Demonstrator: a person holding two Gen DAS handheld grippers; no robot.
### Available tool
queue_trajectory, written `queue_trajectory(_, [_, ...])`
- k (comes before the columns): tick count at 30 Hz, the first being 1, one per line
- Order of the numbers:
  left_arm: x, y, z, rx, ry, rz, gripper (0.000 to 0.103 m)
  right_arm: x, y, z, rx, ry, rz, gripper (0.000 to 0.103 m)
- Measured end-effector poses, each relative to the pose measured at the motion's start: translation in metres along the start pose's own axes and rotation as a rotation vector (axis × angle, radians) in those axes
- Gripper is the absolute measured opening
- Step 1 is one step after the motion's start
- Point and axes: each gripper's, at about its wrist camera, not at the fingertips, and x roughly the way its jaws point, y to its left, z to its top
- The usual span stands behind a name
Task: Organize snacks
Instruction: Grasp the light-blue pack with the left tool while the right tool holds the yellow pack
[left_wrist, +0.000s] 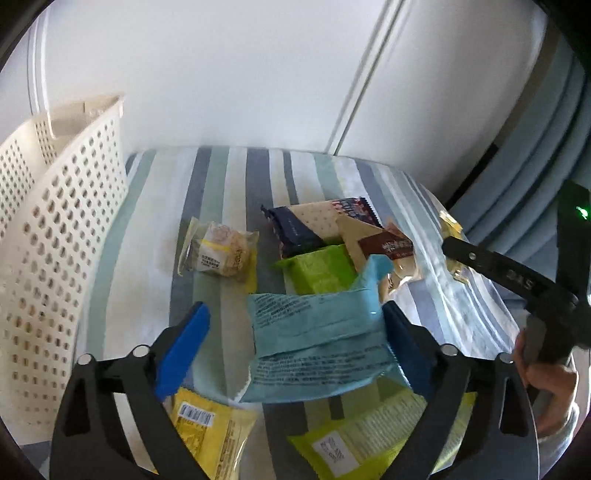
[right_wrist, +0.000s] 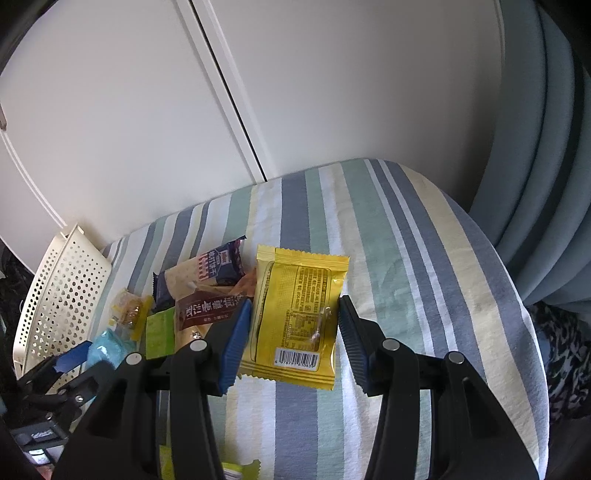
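The light blue snack packet sits at lower centre of the left wrist view, lifted clear of the striped tabletop. It touches the right-hand blue pad, while the other pad stands apart from it, so whether the left gripper truly has it cannot be told. In the right wrist view the yellow packet lies flat on the cloth between the spread jaws of the right gripper, which flank it without pinching.

Behind these, a small heap lies mid-frame: a navy cracker pack, a brown wrapper and a green pouch, with a clear-wrapped pastry to their left. The white perforated basket stands at the left edge.

The step in hand looks like picking up. Next, probably, each packet must be carried leftward into the basket, and the right jaws must close first.
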Motion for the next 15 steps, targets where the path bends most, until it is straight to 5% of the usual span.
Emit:
queue_trajectory(9, [0.026,-0.01,0.029,-0.016,-0.01,0.104,0.097,-0.002,-0.002,0.003,0.012,-0.005,0.018,0.048])
queue_trajectory(15, [0.016,-0.003,0.029,-0.03,-0.026,0.039,0.097,-0.002,-0.003,0.004,0.015,-0.008,0.026,0.048])
